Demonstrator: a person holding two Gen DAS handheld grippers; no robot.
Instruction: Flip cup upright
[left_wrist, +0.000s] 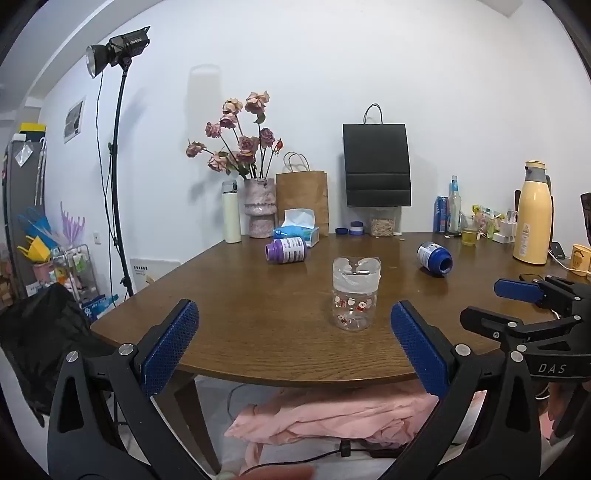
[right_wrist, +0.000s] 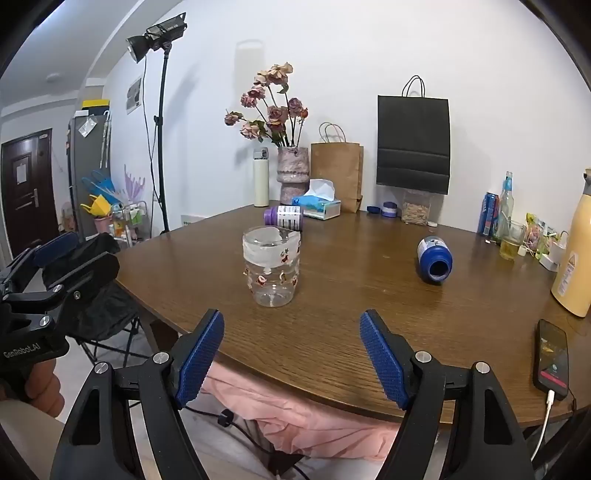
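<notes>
A clear cup (left_wrist: 355, 293) with cartoon prints and white tape round its rim stands on the brown table (left_wrist: 258, 317), taped rim up. In the right wrist view the cup (right_wrist: 271, 271) is ahead and slightly left. My left gripper (left_wrist: 293, 305) is open at the table's near edge, short of the cup, nothing between its blue pads (left_wrist: 170, 343). My right gripper (right_wrist: 291, 314) is open too, over the table edge, empty. Each gripper shows in the other's view: the right gripper (left_wrist: 493, 306) at right, the left gripper (right_wrist: 83, 254) at far left, a hand below it.
A purple bottle (left_wrist: 286, 250) and a blue bottle (left_wrist: 435, 257) lie on their sides behind the cup. A vase of flowers (left_wrist: 260, 206), tissue box (left_wrist: 301, 225), paper bags and a yellow flask (left_wrist: 532, 214) line the back. A charging phone (right_wrist: 552, 360) lies near right. Pink cloth (left_wrist: 332, 417) hangs below the edge.
</notes>
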